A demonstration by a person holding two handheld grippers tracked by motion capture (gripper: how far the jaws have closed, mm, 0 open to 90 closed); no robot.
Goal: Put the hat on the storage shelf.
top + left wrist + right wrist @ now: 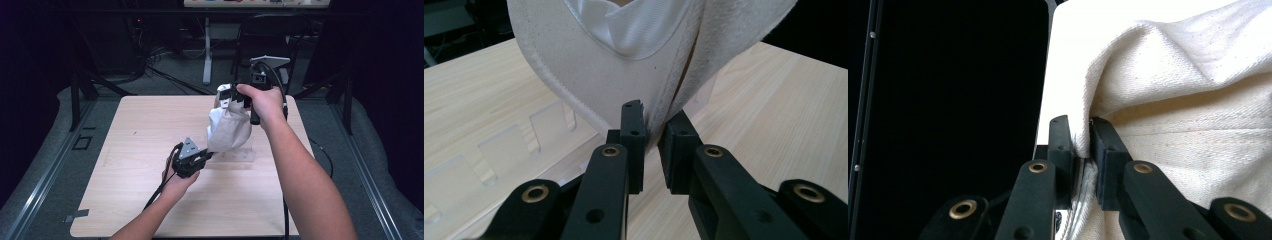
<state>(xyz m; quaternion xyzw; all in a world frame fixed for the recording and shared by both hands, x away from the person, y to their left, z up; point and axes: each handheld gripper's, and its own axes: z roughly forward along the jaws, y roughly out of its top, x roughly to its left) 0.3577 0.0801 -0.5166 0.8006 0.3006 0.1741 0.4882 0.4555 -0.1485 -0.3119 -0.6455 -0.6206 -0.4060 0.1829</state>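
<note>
- Pale wood table [150,200] fills the lower middle of the high view, with dark floor, cables and a chair at the top of the frame.
- Nearest, at lower centre, the left gripper [202,159] sits low over the table, its jaws closed on the bottom edge of a cream cloth bag [227,127].
- Its own view shows what the high view cannot: the left gripper [653,137] pinches a stitched seam of the bag [589,75], and a white lining shows inside the opening at top centre.
- That view also picks out a clear plastic stand [499,150] with slots at the left, lying on the table under the bag; in the high view the stand [237,156] is a faint sheen.
- Farther up, right of centre, the right gripper [235,97] holds the bag's top raised, so the bag hangs stretched between the two, likely to keep it taut and open.
- From its own camera, the right gripper [1080,135] has its jaws clamped on a fold of bag [1188,115] edge.
</note>
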